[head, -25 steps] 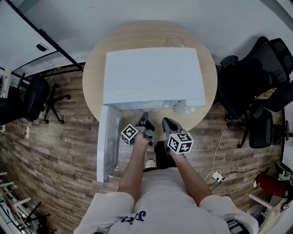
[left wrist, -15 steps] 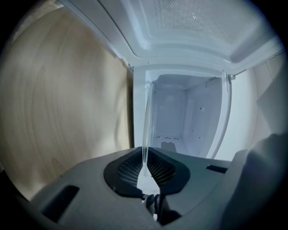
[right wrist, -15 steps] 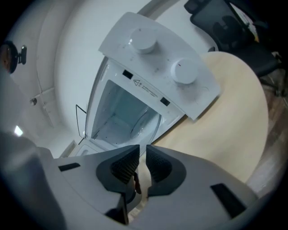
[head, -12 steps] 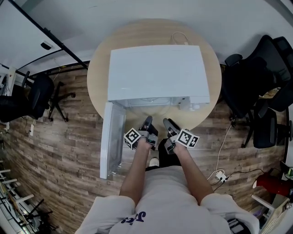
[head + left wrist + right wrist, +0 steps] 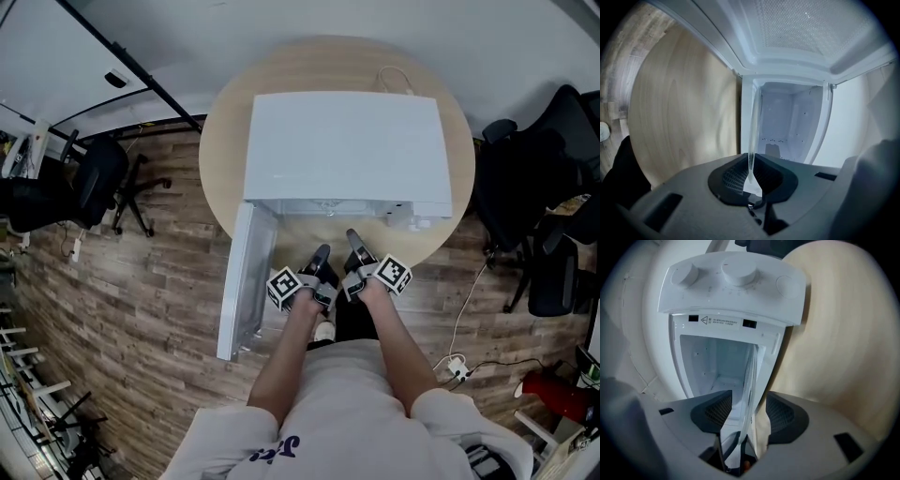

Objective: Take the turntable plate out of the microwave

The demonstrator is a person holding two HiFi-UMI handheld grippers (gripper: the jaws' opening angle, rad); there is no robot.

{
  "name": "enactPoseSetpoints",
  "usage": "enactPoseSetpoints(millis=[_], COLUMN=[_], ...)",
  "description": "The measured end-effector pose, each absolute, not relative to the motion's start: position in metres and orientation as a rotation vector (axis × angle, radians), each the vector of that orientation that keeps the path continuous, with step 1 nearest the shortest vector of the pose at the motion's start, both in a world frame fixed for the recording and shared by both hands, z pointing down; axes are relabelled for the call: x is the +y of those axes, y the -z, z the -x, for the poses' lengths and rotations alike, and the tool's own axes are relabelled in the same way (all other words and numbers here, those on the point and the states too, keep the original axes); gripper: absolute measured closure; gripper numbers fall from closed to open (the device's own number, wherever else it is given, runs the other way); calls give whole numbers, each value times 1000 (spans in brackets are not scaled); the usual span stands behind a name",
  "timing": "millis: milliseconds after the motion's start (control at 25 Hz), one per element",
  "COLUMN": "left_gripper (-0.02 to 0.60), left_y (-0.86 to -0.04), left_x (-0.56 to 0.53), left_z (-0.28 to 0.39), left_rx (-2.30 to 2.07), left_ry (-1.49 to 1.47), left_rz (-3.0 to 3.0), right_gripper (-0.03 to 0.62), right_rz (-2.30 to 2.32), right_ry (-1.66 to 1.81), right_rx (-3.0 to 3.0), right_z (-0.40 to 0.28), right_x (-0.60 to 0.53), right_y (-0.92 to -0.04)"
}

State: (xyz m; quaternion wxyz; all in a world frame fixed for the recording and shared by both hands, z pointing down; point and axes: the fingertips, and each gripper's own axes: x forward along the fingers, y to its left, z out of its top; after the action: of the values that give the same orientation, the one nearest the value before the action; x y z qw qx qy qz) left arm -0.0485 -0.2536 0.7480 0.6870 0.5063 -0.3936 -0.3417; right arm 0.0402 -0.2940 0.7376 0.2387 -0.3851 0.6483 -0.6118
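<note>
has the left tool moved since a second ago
Yes. The left tool has drawn back from the microwave's open front toward the person, shut on the edge of the turntable plate.

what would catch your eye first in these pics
A big white microwave sits on a round wooden table, its door swung open to the left. In front of it the left gripper is clamped on the edge of the clear turntable plate, while the right gripper has just been opening its jaws, the plate's rim loose between them.
</note>
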Motion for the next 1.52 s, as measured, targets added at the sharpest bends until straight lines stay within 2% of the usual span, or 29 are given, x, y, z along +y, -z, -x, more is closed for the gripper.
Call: enactPoseSetpoints(millis=[720, 760, 800, 840, 880, 1520], left_gripper=[541, 541, 541, 541, 541, 541], left_y=[-743, -743, -743, -742, -742, -730], left_x=[-221, -221, -222, -223, -223, -190], left_z=[47, 47, 47, 47, 47, 41], left_rx=[-833, -832, -829, -827, -826, -712], left_ry=[725, 722, 721, 720, 720, 669], left_rz=[-1151, -1157, -1159, -1158, -1158, -1291], right_gripper=[381, 390, 439, 518, 529, 559], right_rz=[991, 975, 967, 973, 982, 943], right_ry=[1768, 1765, 1765, 1773, 1788, 1841], right_rx=[1711, 1708, 1704, 1695, 1680, 1611], right_z=[-18, -16, -15, -15, -16, -21], right_x=[-317, -318, -319, -319, -319, -277], right_y=[-748, -747, -747, -748, -751, -751])
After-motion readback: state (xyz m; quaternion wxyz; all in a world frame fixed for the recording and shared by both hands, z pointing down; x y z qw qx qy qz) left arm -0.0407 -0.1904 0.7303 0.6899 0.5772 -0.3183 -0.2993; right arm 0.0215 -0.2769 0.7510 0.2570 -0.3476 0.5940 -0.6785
